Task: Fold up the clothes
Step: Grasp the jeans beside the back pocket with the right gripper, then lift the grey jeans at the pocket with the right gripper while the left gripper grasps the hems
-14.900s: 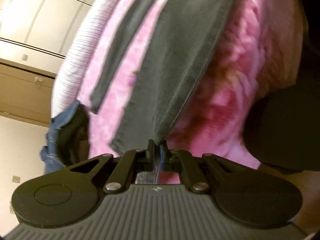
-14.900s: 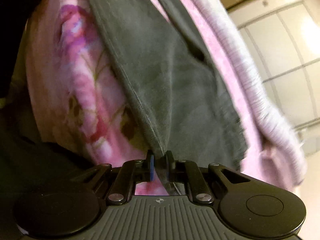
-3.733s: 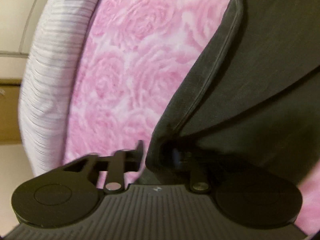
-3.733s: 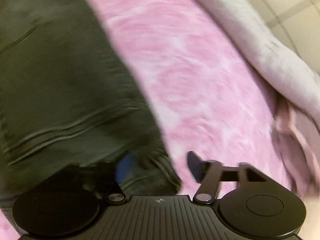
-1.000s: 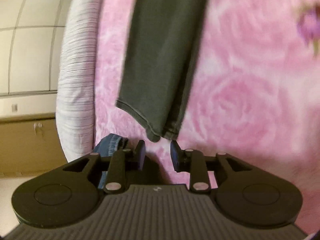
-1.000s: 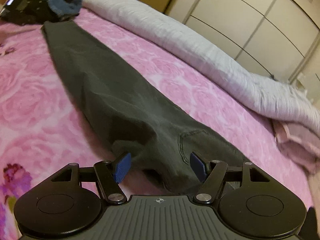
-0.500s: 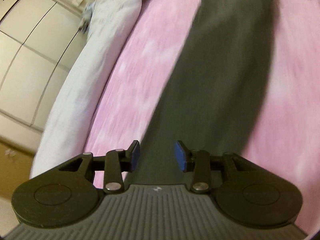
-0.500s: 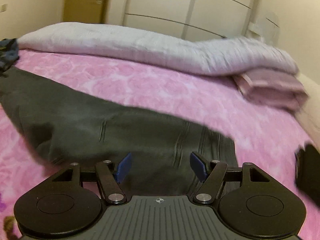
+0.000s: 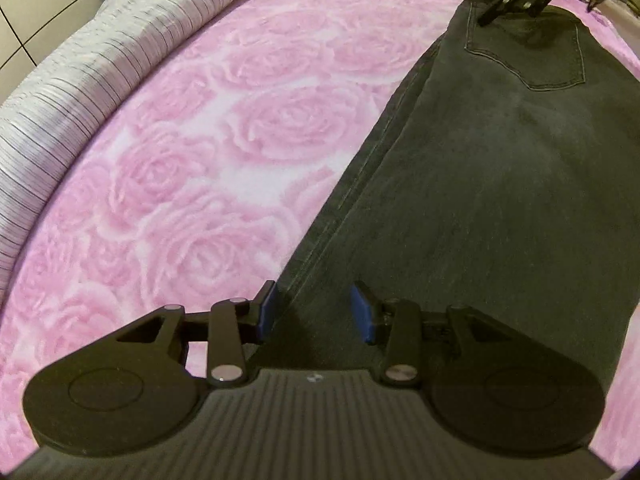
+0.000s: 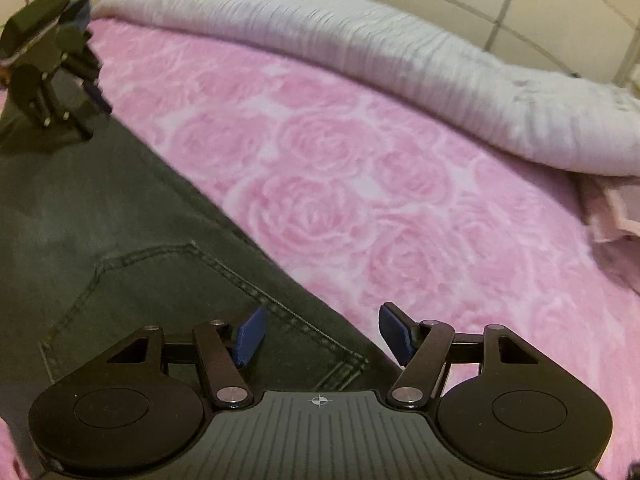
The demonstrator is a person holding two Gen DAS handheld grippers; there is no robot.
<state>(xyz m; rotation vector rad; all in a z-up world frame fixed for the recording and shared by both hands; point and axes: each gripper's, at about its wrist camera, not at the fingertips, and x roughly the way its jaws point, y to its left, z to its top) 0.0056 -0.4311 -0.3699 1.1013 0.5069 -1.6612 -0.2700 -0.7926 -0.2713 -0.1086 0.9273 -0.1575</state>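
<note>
Denim, dark grey and thick, is what you are working with: the jeans (image 9: 500, 184) lie flat along the pink rose-patterned bed cover (image 9: 224, 128), doubled leg on leg, with a back pocket (image 10: 152, 280) facing up near the waist. Expect them to feel weighty and fairly stiff for cloth, so they should hold a crease well, but a single layer will slip free if you pinch too shallow. Your best hold is likely the thick stitched edges: the side seam and the waistband corner, taking all layers at once.

Your left tongs (image 9: 316, 310) sit part-way apart and are closing, straddling the long seam edge of the leg; the blue pads do not press the cloth yet, so nothing is held. Your right tongs (image 10: 322, 334) stand wide apart and empty, hovering at the waist end just over the pocket corner and the edge of the jeans, with one pad over denim and the other over the bed cover. Beyond the jeans, a striped grey quilt (image 10: 360, 64) is bunched along the far side of the bed, well apart from your working area.
</note>
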